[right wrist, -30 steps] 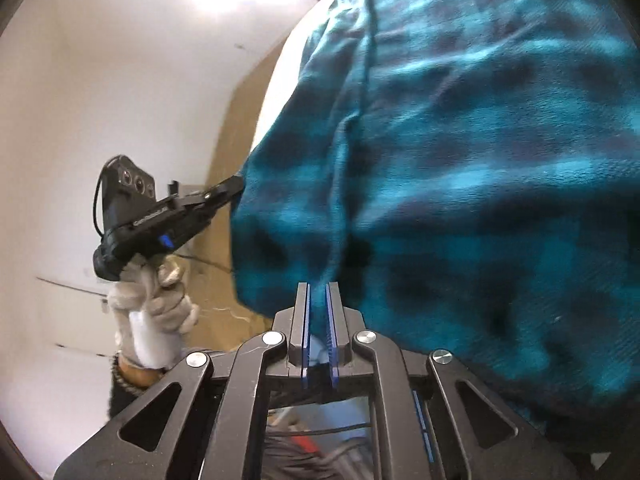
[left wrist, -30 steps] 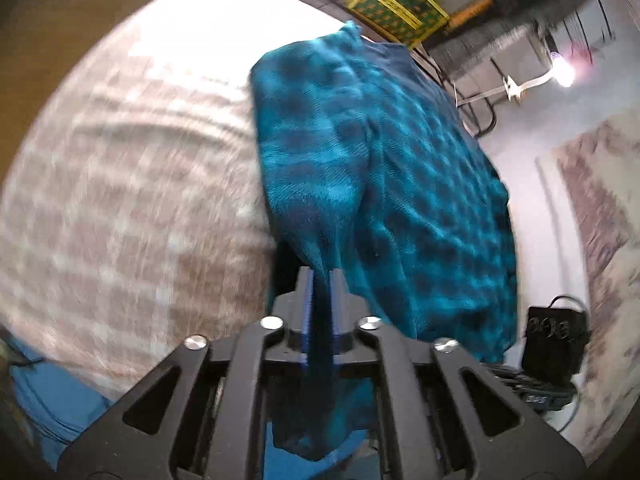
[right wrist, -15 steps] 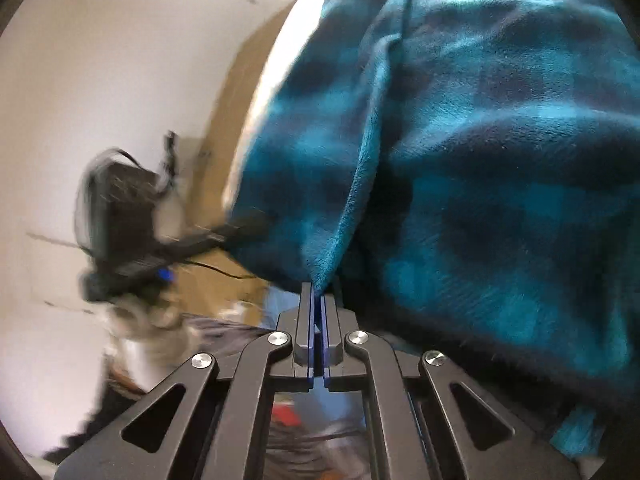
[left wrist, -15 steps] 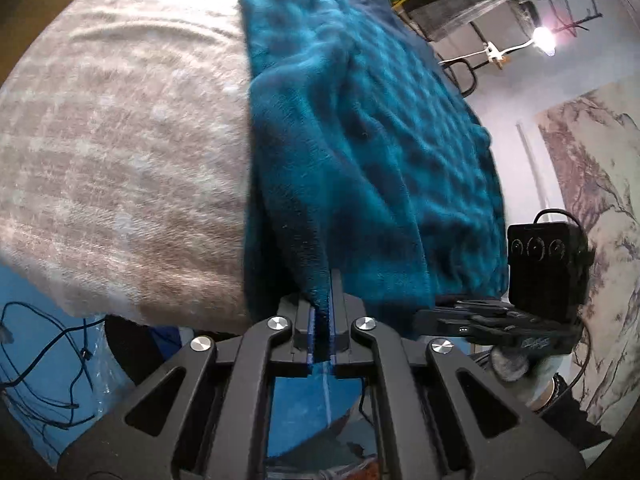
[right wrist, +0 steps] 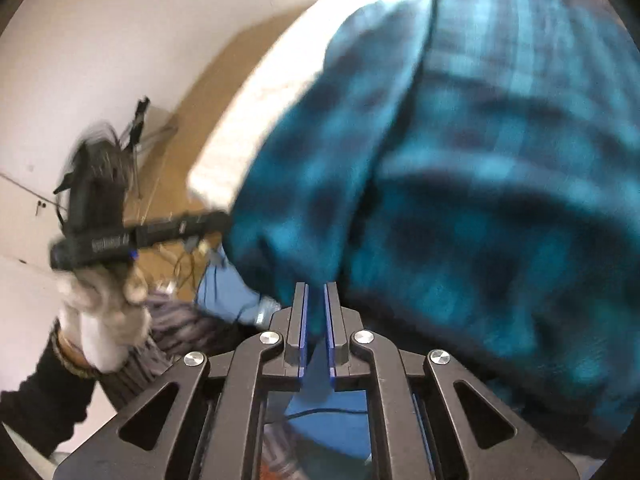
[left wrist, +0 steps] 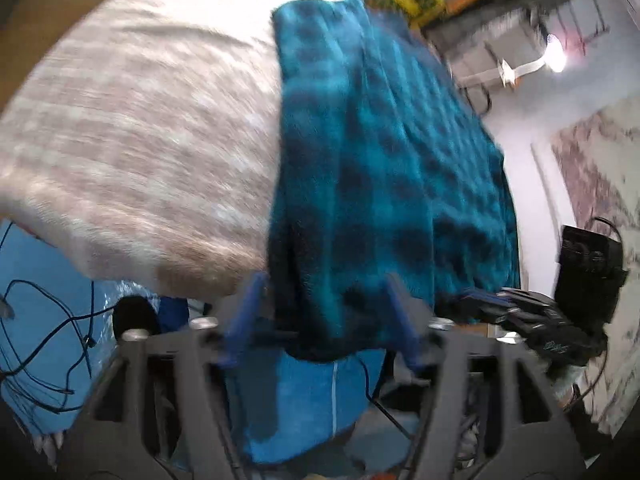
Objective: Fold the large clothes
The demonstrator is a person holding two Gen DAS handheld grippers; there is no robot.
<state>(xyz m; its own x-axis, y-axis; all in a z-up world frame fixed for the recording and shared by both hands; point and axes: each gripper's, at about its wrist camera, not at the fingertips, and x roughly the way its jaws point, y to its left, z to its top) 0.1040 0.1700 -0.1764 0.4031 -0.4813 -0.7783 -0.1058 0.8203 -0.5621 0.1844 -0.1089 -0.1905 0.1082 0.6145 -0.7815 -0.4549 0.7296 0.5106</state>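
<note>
Now, through the left wrist camera, I see my left claw [left wrist: 324,312] has just been opening, its 2 fingers spread with the hem of the teal plaid garment [left wrist: 384,184] loose between them, draped over the bed [left wrist: 132,152]. Through the right wrist camera, my right claw [right wrist: 315,320] stays pinched on the garment's edge.

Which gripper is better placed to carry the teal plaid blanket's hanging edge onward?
Right. The right gripper is shut on the teal plaid blanket; the left gripper has just been opening, the blanket edge loose between its fingers.
</note>
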